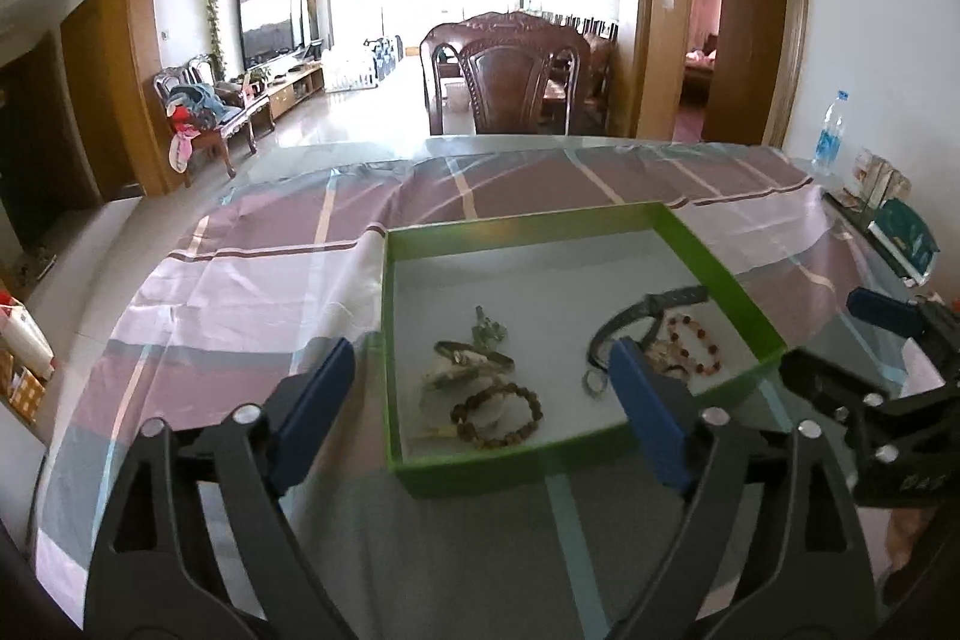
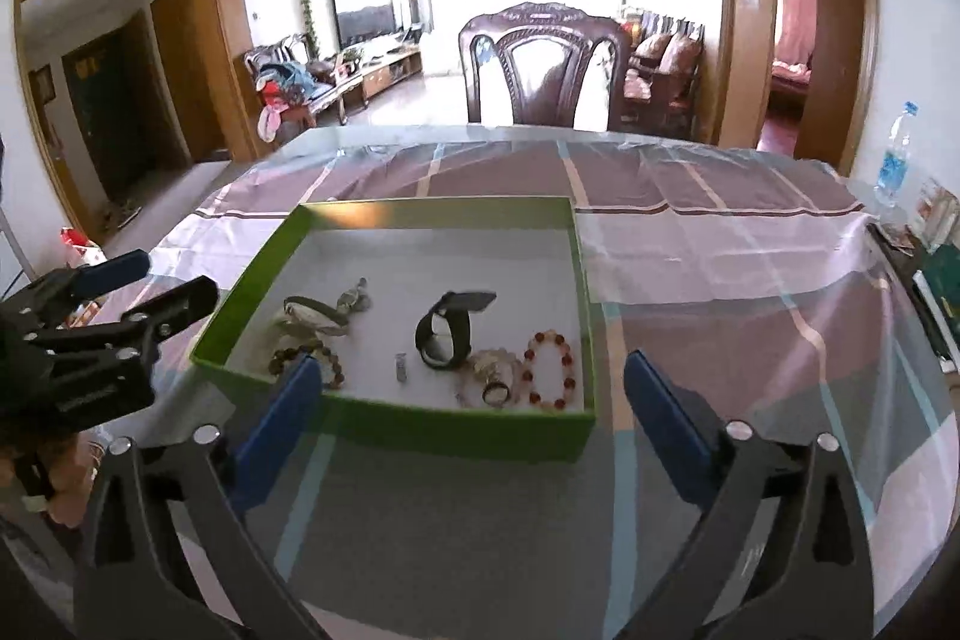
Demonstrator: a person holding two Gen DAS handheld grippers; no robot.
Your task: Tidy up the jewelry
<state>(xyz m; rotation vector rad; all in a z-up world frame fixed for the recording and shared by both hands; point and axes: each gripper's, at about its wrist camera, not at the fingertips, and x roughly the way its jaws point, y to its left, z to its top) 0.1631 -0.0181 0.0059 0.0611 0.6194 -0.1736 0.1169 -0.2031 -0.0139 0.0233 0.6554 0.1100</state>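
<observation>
We've got the green box (image 2: 585,292) sitting on the checked tablecloth (image 2: 750,268), with the black watch (image 2: 447,331), red bead bracelet (image 2: 549,370) and brown bead bracelet (image 1: 497,415) inside. Our left gripper (image 1: 480,394) and right gripper (image 2: 474,400) are both spread wide, holding nothing, just short of the box's near wall

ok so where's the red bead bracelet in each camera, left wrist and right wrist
Left wrist view: red bead bracelet lies in the right part of the green box, beside the black watch.
Right wrist view: the bracelet lies in the box's near right corner.
Shared landmark: the wooden chair behind the table.
</observation>
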